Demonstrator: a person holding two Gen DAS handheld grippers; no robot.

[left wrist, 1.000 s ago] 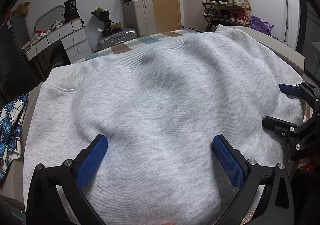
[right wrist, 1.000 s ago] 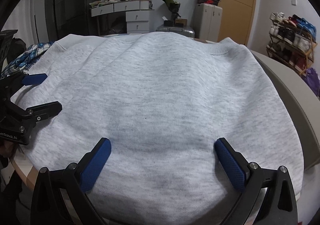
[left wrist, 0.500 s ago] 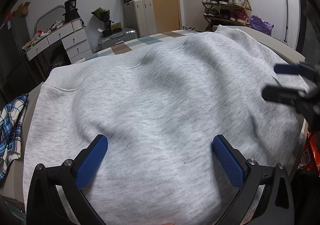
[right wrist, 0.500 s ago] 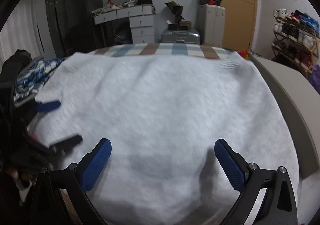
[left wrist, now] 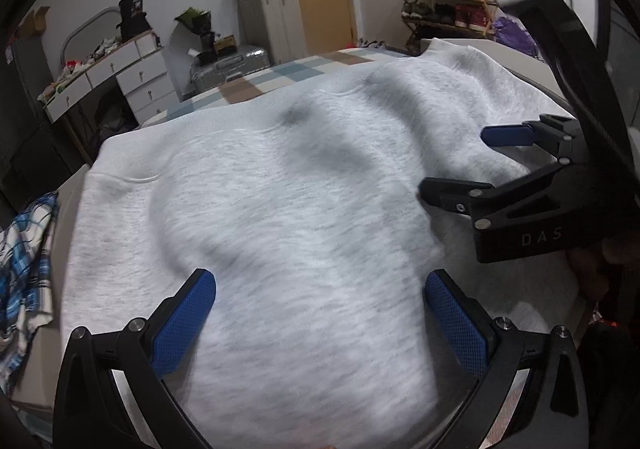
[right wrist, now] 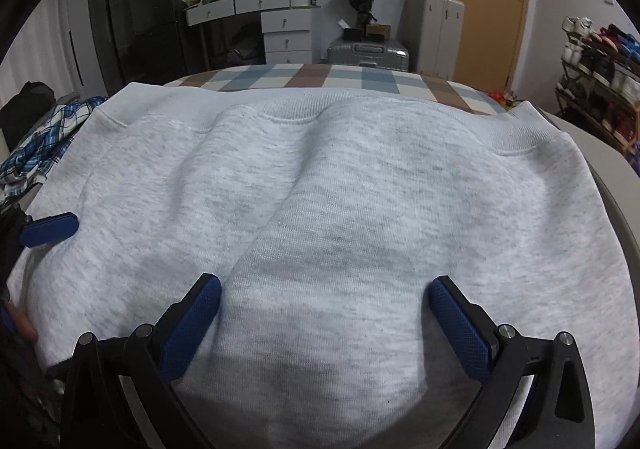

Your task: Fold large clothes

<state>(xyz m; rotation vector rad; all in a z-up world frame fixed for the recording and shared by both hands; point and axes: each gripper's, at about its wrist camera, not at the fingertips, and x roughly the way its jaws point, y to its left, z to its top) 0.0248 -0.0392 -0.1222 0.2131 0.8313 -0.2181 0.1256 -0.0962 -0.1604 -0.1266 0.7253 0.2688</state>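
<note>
A large light grey sweatshirt [left wrist: 288, 217] lies spread over the table, ribbed hem at the far side, with soft ridges across it; it also fills the right wrist view [right wrist: 360, 209]. My left gripper [left wrist: 320, 313] is open and empty over its near edge. My right gripper [right wrist: 324, 313] is open and empty over the near part of the cloth. In the left wrist view the right gripper [left wrist: 472, 165] shows open at the right side above the sweatshirt. A blue pad of the left gripper [right wrist: 50, 229] shows at the left edge of the right wrist view.
A blue plaid shirt [left wrist: 24, 269] lies off the left side, also in the right wrist view [right wrist: 44, 141]. A checked cloth [right wrist: 320, 75] covers the far table part. Drawers [right wrist: 276, 25], suitcases [right wrist: 368, 51] and a shoe rack [left wrist: 444, 5] stand beyond.
The right gripper has moved over the sweatshirt toward the left and closer to the cloth. The fabric has bunched into new ridges. The left gripper has shifted slightly.
</note>
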